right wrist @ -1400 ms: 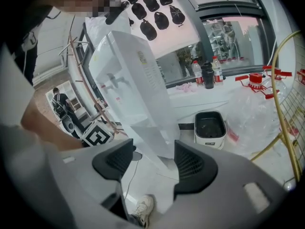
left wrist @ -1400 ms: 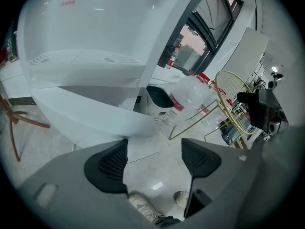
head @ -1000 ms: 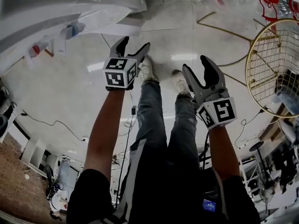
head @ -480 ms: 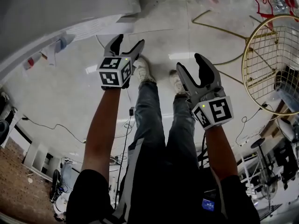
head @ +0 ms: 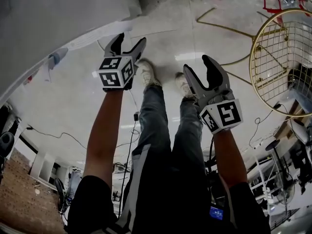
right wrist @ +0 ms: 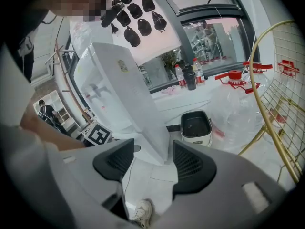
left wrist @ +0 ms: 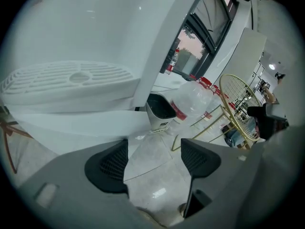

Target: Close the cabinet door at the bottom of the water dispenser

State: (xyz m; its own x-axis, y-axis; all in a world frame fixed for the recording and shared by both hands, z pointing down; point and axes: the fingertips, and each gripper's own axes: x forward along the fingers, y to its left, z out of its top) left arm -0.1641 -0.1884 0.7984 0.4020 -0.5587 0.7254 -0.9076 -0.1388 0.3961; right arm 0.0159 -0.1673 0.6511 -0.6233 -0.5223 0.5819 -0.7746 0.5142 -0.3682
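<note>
The white water dispenser (head: pixel 53 18) fills the upper left of the head view, its taps (head: pixel 54 57) facing the floor area. In the left gripper view its ribbed drip tray (left wrist: pixel 71 78) looms close, with a white panel (left wrist: pixel 81 123) below it; I cannot tell how the cabinet door stands. My left gripper (head: pixel 129 42) hangs open just beside the dispenser's lower front, nothing between its pads (left wrist: pixel 107 166). My right gripper (head: pixel 200 68) is open over the floor to the right, apart from the dispenser (right wrist: pixel 124 99), and holds nothing.
A small white bin with a black top (right wrist: pixel 196 127) stands on the floor beyond the dispenser, next to a clear water bottle (left wrist: pixel 195 99). A gold wire chair (head: pixel 282 62) stands at the right. The person's shoes (head: pixel 148 72) are on the pale tiles below the grippers.
The left gripper has moved up and left in the head view, closer to the dispenser. The right gripper has stayed nearly in place. Both remain open.
</note>
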